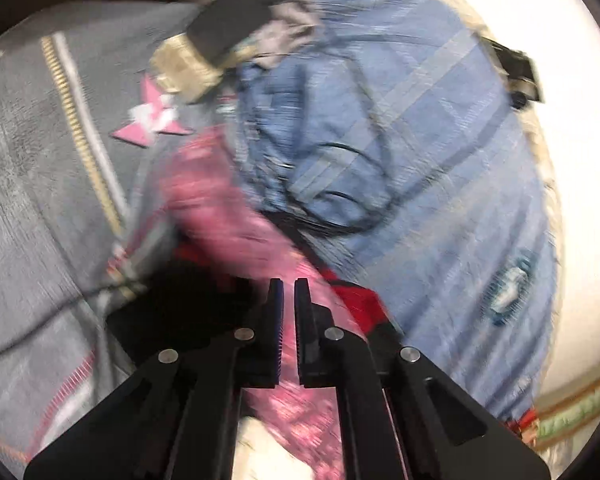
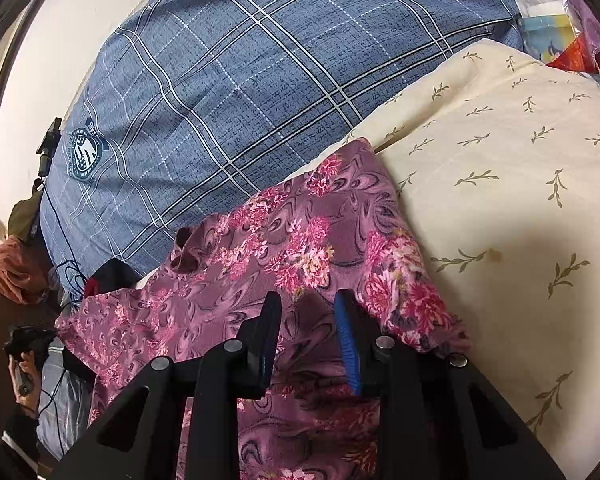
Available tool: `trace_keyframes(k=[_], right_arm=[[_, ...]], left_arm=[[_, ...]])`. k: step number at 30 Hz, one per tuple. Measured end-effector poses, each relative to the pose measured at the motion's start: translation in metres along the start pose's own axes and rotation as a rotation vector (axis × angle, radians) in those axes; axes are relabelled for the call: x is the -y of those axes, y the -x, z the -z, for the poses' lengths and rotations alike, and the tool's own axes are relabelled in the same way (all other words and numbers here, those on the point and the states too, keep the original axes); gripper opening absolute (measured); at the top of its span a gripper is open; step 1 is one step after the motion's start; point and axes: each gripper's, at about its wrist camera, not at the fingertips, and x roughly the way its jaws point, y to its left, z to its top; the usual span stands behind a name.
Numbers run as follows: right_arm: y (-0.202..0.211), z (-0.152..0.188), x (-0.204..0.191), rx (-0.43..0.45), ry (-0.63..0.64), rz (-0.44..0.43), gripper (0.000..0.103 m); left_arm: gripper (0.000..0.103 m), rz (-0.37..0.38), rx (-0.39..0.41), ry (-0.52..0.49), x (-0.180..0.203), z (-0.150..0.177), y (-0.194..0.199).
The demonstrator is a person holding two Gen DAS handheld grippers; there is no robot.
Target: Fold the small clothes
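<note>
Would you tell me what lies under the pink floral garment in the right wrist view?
The pink floral garment lies across a cream leaf-print pillow and the blue plaid bedding. A dark item pokes out at its left edge; the rest is covered.

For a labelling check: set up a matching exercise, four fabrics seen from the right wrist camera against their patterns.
Things:
1. garment under the right gripper
2. pillow
3. bedsheet
4. bundle at far left

Patterns:
A. blue with crossing lines and a crest
B. plain orange
C. purple with pink flowers
D. cream with small leafy sprigs

Pairs: 1-C, 2-D, 3-A, 4-B
</note>
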Motion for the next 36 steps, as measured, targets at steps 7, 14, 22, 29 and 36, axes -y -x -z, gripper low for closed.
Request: trace_keyframes(k=[7,14,22,29,36], right_arm=[[0.001,0.000,0.001,0.003,-0.006,-0.008,0.030],[0.002,0.000,0.003,0.006,-0.015,-0.022,0.030],[0.001,0.001,0.003,0.006,-0.013,-0.018,0.030],[0.000,0.001,0.001,0.006,-0.012,-0.012,0.030],[0.001,0.002,0.002,0.010,-0.018,-0.022,0.030]], left_arm=[[0.003,0.008,-0.046,-0.221,0.081,0.057,0.008],[0.070,-0.164,-0.045,-0.022,0.013,0.030,-0.004],[0.072,-0.124,-0.107,0.060,-0.024,0.032,-0.034],[0.062,-0.077,-0.065,0.150,-0.023,0.019,-0.048],[0.062,0.034,-0.085,0.107,-0.010,0.047,-0.015]])
